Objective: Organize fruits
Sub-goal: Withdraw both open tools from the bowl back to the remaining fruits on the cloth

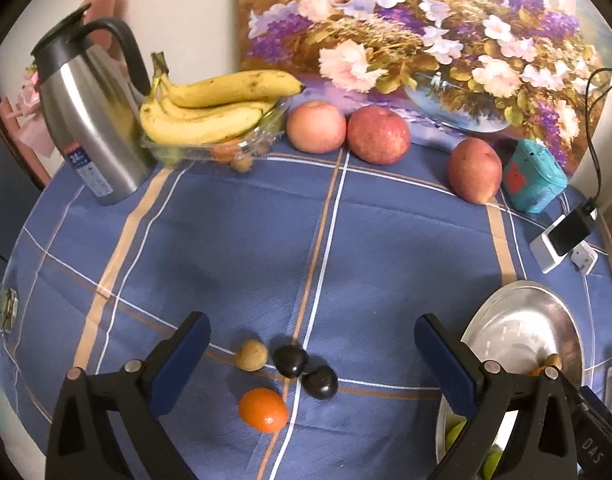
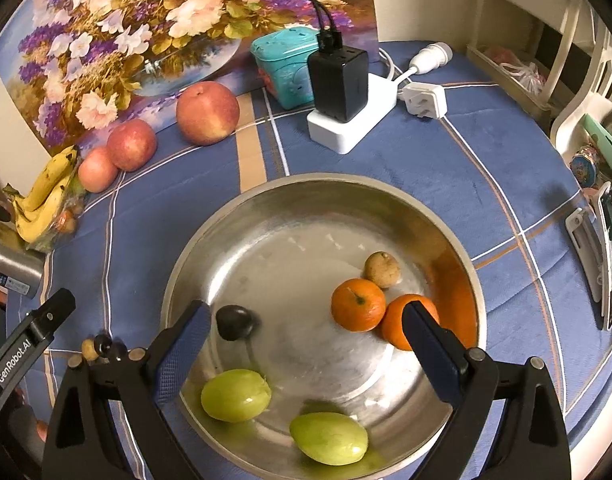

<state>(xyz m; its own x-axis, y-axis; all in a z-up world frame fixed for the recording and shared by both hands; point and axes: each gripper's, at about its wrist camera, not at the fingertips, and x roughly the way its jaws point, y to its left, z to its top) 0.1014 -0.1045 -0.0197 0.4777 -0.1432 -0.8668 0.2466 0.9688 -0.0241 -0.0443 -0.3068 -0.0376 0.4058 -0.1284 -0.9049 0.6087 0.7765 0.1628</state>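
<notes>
My left gripper (image 1: 312, 340) stands open over the blue checked cloth. Between and just below its fingers lie a small tan fruit (image 1: 251, 355), two dark plums (image 1: 289, 361) (image 1: 321, 381) and a small orange (image 1: 263, 409). My right gripper (image 2: 303, 326) is open above a steel bowl (image 2: 386, 188). In the bowl lie a dark plum (image 2: 234, 322) beside the left finger, two oranges (image 2: 358, 304) (image 2: 398, 320), a tan fruit (image 2: 382, 269) and two green fruits (image 2: 235, 395) (image 2: 328, 437). Nothing is held by either gripper.
Three apples (image 1: 316, 126) (image 1: 378, 134) (image 1: 474, 170) and bananas (image 1: 209, 108) on a plastic tray line the back, by a steel kettle (image 1: 89, 120). A teal box (image 2: 283, 66), a charger on a power strip (image 2: 346, 96) and a flower painting (image 1: 406, 32) stand behind.
</notes>
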